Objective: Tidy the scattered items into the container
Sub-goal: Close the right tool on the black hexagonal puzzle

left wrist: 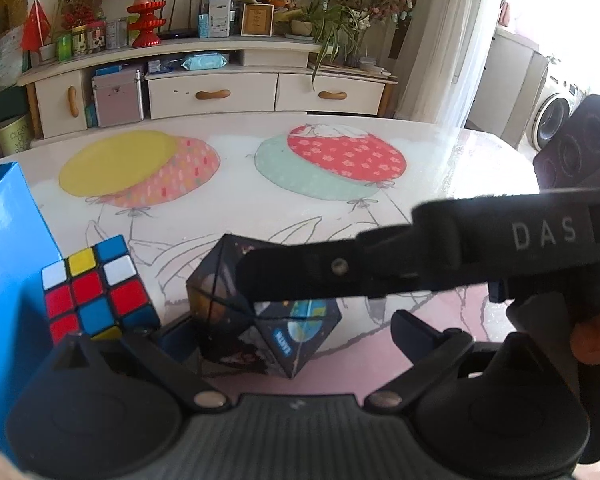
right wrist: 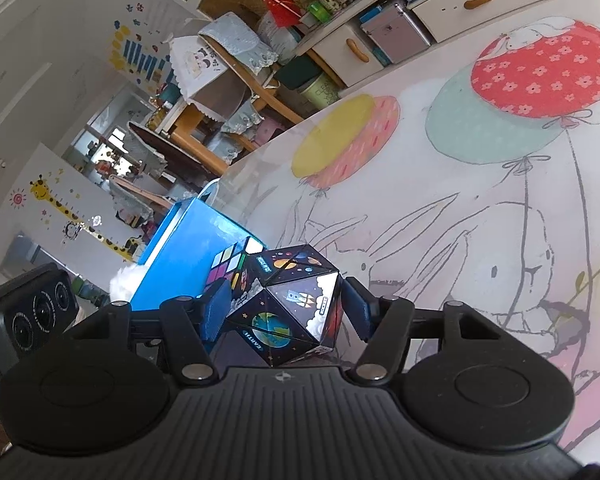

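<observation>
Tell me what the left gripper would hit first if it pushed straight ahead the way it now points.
Most likely the space-print folding cube, which sits between the left gripper's open fingers, just ahead on the table. The right gripper's finger crosses above the cube, so it could be struck too; depth is unclear.

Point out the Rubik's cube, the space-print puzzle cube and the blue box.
Rubik's cube (left wrist: 96,292), left wrist view, red centre sticker.
Space-print puzzle cube (right wrist: 288,300), right wrist view, rocket face.
Blue box (left wrist: 8,248), left wrist view, side wall.
</observation>
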### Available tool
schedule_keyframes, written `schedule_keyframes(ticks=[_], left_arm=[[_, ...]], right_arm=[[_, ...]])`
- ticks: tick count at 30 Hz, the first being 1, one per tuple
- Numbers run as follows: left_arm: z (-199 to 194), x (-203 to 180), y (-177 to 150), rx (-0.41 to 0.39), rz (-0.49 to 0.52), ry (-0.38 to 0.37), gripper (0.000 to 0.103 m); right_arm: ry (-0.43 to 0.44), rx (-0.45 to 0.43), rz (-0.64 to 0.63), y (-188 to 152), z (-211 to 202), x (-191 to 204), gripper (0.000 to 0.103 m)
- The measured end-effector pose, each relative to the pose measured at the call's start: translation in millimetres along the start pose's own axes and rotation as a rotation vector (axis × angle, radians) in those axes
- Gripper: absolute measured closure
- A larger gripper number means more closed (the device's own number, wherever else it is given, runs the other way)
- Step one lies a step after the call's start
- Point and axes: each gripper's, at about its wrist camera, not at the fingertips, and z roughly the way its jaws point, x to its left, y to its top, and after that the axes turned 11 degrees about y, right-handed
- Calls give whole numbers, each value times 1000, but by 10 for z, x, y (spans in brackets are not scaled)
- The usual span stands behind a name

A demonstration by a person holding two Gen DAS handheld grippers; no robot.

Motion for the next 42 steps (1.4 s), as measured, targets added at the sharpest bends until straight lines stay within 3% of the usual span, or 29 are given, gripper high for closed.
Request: schedule_keyframes(ticks=[3, 11, 28, 42], left_arm=[[-27, -1, -16, -10, 0, -2, 7], [-9, 29, -28, -12, 7, 46, 30], [-125, 52, -111, -39, -29, 40, 31], [-683, 151, -113, -107, -36, 28, 31]], right_arm=[[0, 5, -5, -25, -28, 26, 27], [9, -14, 34, -79, -114, -15, 31], [-2, -19, 18, -195, -176, 101, 31], [34, -56, -27, -296, -337, 607, 32]])
